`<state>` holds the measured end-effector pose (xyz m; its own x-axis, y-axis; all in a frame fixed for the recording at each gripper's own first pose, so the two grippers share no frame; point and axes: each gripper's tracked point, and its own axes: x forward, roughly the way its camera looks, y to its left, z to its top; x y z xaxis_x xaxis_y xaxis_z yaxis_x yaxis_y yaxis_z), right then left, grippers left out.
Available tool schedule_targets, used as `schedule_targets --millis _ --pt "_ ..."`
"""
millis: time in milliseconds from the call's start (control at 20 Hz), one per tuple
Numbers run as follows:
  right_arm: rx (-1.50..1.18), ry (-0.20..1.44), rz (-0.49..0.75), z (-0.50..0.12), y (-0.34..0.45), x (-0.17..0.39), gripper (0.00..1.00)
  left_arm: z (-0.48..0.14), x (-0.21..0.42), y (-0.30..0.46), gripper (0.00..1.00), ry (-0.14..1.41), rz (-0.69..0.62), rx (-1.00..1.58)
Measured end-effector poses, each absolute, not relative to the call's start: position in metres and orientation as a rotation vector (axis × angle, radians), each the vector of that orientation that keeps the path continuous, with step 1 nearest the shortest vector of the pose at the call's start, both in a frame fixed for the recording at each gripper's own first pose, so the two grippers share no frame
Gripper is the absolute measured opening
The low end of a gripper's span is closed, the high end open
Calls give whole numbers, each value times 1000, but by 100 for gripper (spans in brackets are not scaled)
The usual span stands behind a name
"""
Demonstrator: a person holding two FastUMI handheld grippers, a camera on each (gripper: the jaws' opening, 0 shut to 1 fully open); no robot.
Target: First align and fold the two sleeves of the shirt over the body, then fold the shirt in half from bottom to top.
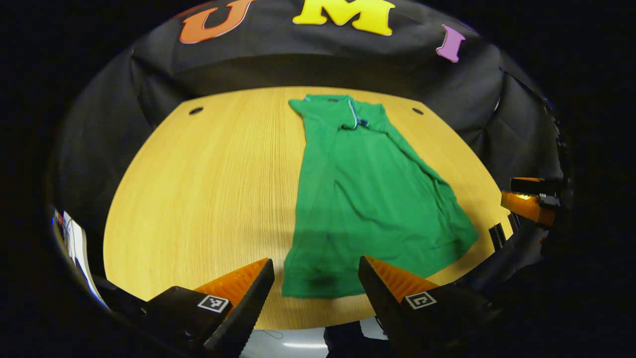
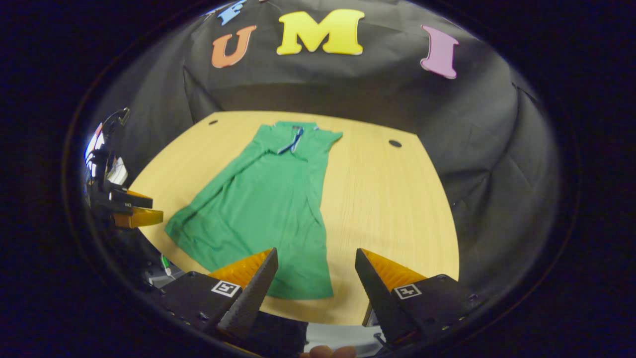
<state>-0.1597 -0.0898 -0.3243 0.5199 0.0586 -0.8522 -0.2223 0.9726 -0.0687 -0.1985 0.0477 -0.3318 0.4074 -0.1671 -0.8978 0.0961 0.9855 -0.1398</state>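
Fingers of the left gripper (image 1: 316, 281) and right gripper (image 2: 316, 273) are spread wide, holding nothing, above the near hem of the green polo shirt (image 1: 367, 199), which lies on the wooden table (image 1: 208, 189) toward 12 o'clock. Risk: unequal hem grabs would skew the bottom-to-top fold.

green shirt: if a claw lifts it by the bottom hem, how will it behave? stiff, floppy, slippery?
Probably floppy: the shirt lies flat on the table with soft wrinkles, so a hem lifted at one spot would likely sag and drape. Likely light, since the cloth looks thin. It may slide when pushed, as the wood looks smooth. Both the left claw and the right claw are open, holding nothing.
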Motion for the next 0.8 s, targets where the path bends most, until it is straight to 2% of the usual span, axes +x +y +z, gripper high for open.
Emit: schedule_targets --millis 100,300,350,800 --pt "-182 1114 163 -353 -95 -180 94 -333 -199 55 100 1181 -163 -46" --pt "-200 1215 156 -384 -100 -188 96 -340 -200 61 100 1222 -166 -32" --pt "-204 1224 158 -389 -99 -186 99 -346 -197 61 100 1226 -165 -22" --pt "-204 1319 131 -419 -109 -183 96 -370 -191 62 100 1300 -153 -3"
